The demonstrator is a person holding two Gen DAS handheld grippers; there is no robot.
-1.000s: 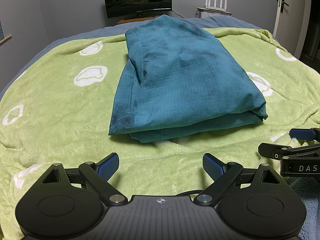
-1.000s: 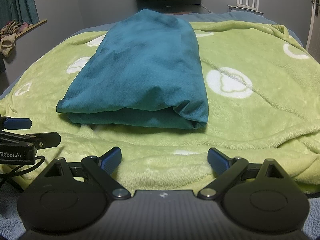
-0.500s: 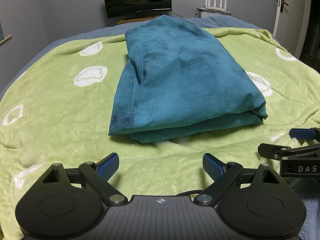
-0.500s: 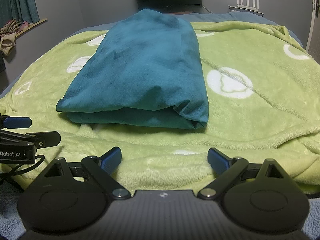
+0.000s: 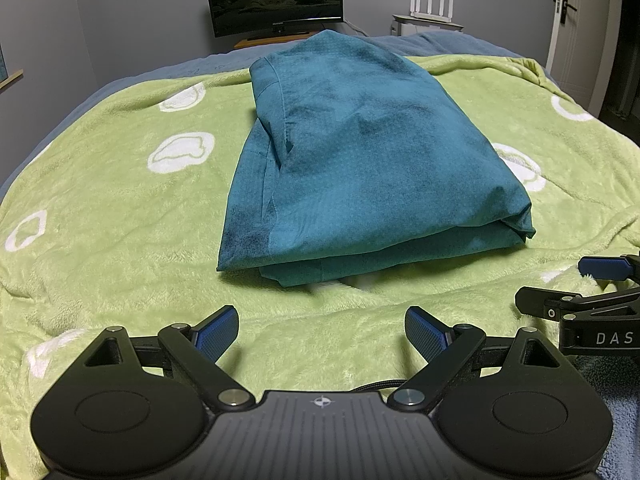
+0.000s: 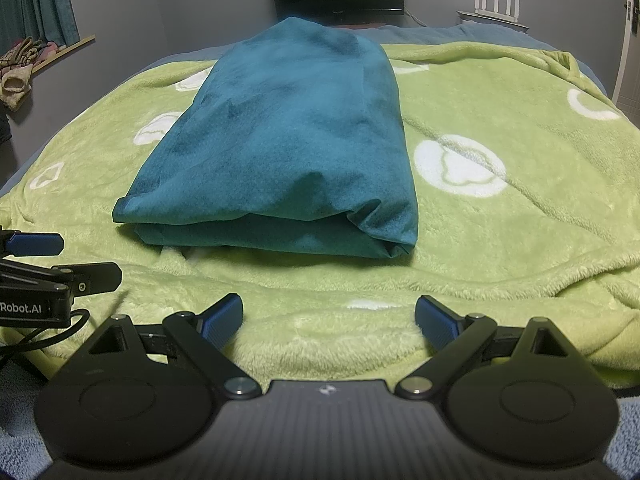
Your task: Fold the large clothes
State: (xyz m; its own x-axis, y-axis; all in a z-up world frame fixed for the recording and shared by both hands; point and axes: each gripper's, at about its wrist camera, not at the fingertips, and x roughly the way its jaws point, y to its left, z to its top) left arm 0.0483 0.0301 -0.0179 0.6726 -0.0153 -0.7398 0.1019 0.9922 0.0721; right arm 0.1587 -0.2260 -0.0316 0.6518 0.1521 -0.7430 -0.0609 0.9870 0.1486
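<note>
While both grippers hang back at the near edge of the bed, a teal garment (image 5: 360,168) lies folded into a thick bundle in the middle of a green blanket (image 5: 100,208). The left gripper (image 5: 320,332) and right gripper (image 6: 328,320) are each spread wide and hold nothing. Soft, light and limp, the cloth looks likely to slump if lifted; the layered near corners seem the surest places to pinch.

both tools, left tool (image 5: 322,330) and right tool (image 6: 329,320), gape side by side.
</note>
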